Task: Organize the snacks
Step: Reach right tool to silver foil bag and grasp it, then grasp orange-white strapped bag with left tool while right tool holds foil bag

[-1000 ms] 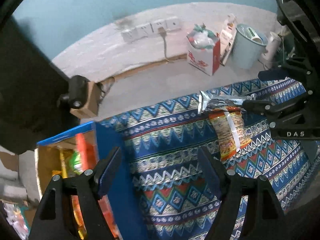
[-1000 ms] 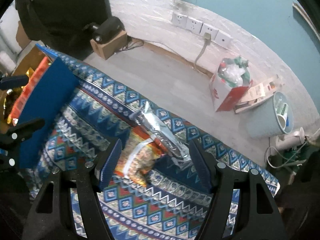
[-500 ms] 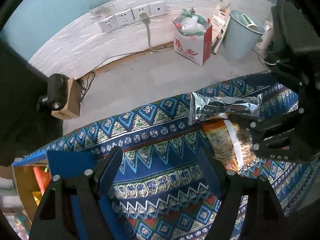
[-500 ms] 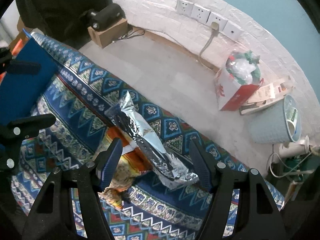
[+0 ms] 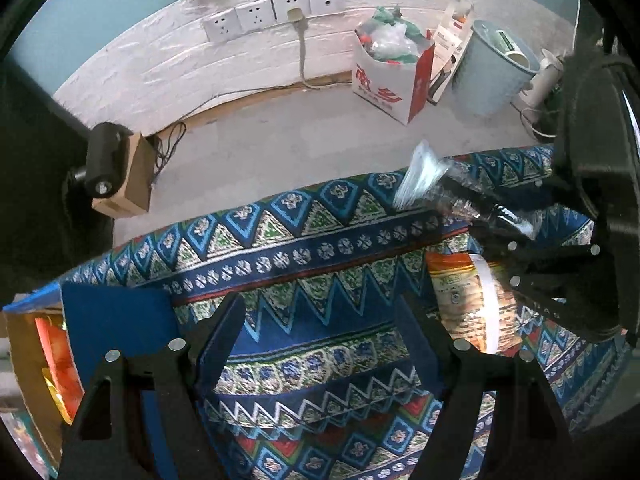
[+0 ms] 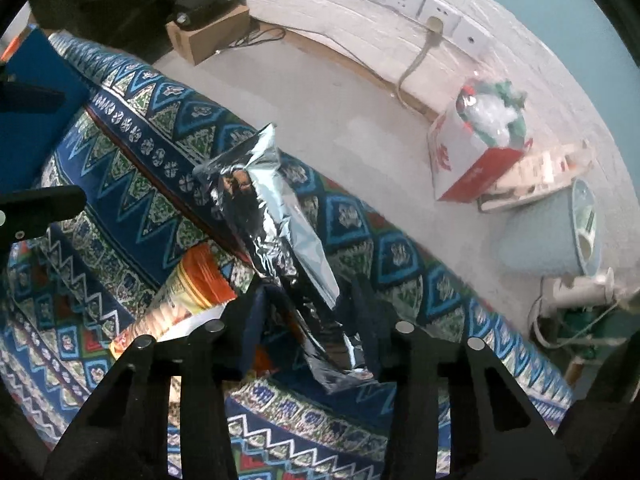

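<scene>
My right gripper (image 6: 310,316) is shut on a long silver foil snack pack (image 6: 276,224) and holds it tilted above the patterned blue cloth (image 6: 132,160). The pack also shows in the left wrist view (image 5: 432,184), held by the right gripper (image 5: 504,220). An orange snack bag (image 6: 184,300) lies on the cloth under it and shows in the left wrist view (image 5: 468,300). My left gripper (image 5: 324,332) is open and empty over the cloth. A blue-edged cardboard box (image 5: 44,344) with snacks inside sits at the far left.
Beyond the table edge lies the grey floor (image 5: 280,152) with a white and red bag (image 5: 392,72), a pale blue bin (image 5: 496,68), a small cardboard box with a black device (image 5: 116,172), and wall sockets (image 5: 272,12).
My right gripper has closed on the silver pack and lifted it off the orange bag. My left gripper has swung right, so the snack box slid to the left edge.
</scene>
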{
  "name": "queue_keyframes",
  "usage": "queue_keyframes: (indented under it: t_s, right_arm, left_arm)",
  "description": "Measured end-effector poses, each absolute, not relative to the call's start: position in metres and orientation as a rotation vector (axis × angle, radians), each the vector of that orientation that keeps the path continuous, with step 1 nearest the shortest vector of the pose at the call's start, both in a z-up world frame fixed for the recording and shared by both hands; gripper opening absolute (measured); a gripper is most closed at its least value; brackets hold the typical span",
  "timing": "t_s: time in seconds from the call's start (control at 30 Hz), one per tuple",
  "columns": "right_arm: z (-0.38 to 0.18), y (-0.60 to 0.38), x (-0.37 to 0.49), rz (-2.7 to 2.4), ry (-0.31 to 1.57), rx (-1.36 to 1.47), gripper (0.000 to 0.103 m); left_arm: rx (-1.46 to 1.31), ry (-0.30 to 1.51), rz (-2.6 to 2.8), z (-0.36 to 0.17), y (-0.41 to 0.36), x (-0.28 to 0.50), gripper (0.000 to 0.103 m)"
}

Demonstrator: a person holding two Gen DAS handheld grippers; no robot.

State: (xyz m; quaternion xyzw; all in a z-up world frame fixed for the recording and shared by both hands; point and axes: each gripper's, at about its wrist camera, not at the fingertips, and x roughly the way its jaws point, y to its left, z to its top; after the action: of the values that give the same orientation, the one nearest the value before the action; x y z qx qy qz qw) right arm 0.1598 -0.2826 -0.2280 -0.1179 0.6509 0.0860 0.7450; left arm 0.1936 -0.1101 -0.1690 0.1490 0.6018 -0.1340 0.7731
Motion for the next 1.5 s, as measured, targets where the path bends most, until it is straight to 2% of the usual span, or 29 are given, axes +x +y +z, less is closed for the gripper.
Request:
queue_keyframes:
  t_s: [0.1,0.37,0.73,0.97,1.1,1.17,1.2,1.27,1.37,1.5]
  right_arm:
    - [-0.223,-0.291,0.153,0.152,1.418,-0.237,0.027]
    - [-0.212,-0.323,0.125,0.047,1.434,-0.135,0.027]
    - [-0.204,-0.369,0.070,-0.027,1.444,-0.033,0.027]
    - [-0.205,-0.382,0.060,-0.029,1.440,-0.016,0.027]
    - [-0.205,-0.381,0.060,-0.020,1.433,-0.020,0.027]
    - [-0.205,-0.379,0.060,-0.015,1.431,-0.025,0.027]
    - [-0.204,-0.378,0.061,-0.011,1.430,-0.027,0.027]
    - [-0.203,-0.376,0.061,-0.008,1.426,-0.034,0.027]
    - [-0.201,-0.372,0.062,-0.009,1.423,-0.035,0.027]
    - [-0.194,-0.368,0.063,-0.018,1.410,-0.047,0.027]
  left_arm:
    - [0.299,1.304,-0.309,-0.167,-0.117,0.190,0.079]
    - [0.275,1.325,-0.386,-0.169,-0.147,0.176,0.079]
    - [0.141,1.445,-0.414,-0.200,-0.178,0.165,0.081]
    - [0.170,1.516,-0.384,-0.229,-0.187,0.162,0.081]
    - [0.210,1.472,-0.408,-0.230,-0.191,0.155,0.084]
    - [0.246,1.452,-0.408,-0.229,-0.191,0.152,0.078]
    - [0.255,1.439,-0.415,-0.228,-0.192,0.151,0.067]
    - [0.264,1.427,-0.428,-0.225,-0.195,0.149,0.062]
    - [0.257,1.410,-0.438,-0.219,-0.192,0.149,0.045]
    - [0.285,1.380,-0.422,-0.209,-0.185,0.148,0.042]
